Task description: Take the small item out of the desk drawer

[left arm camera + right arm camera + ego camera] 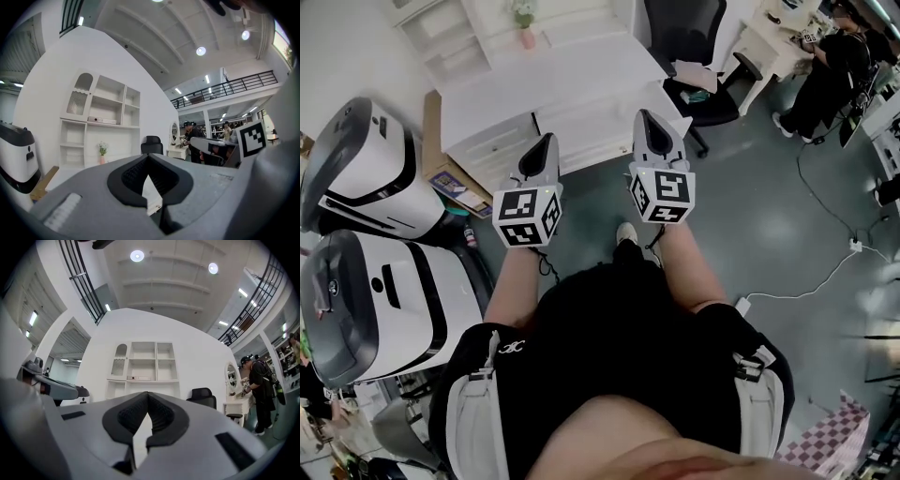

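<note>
Grippers, two — left gripper (548, 141), right gripper (646, 116), both closed — one desk (577, 80)

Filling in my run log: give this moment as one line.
left tongs: shut, empty | right tongs: shut, empty | drawer: closed | desk: ahead of both tongs

I get bright, even light from round ceiling lamps (137, 255). Both gripper views bulge hard toward the edges, ringed in black, and their near foreground is soft. In my head view the white desk (553, 84) nearly washes out; shadows are faint.
</note>
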A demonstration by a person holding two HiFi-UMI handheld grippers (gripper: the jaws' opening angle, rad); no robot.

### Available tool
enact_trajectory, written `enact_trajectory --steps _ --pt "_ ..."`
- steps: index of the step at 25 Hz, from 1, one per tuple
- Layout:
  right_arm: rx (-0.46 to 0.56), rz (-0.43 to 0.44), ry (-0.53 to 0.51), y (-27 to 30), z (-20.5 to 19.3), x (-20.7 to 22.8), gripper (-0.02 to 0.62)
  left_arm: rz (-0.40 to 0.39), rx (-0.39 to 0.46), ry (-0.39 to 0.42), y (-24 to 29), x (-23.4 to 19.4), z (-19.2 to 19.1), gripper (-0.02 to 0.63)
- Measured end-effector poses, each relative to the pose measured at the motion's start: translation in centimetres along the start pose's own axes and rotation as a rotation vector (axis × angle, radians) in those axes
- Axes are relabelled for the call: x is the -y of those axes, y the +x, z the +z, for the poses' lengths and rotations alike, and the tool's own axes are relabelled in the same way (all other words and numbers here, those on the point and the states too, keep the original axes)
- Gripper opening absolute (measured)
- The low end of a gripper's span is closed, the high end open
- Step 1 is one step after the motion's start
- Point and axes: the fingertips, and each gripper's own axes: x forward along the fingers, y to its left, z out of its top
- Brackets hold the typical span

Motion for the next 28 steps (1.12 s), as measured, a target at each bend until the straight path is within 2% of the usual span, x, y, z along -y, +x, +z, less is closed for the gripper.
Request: enact_trajectory --steps 8,17,21,28 --pt "-0.046 0.040 0.034 12.4 -2.0 5.1 -0.003 0.054 -0.053 -0.035 12.3 -4.2 0.2 0.012" --pt "-0.155 0.079 0.069 23.7 -7.5 12.1 -0.003 0.058 -0.116 -0.056 26.2 -5.0 -0.6 0.012" --pt "-0.193 0.087 0.086 27.0 -9.9 13.5 -0.003 0.057 -0.134 -0.052 30.0 -6.0 -1.0 0.012" --pt "-0.285 0.029 0.052 30.2 -14.0 14.0 -0.003 0.002 -0.172 -0.077 33.6 -9.0 -2.2 0.012"
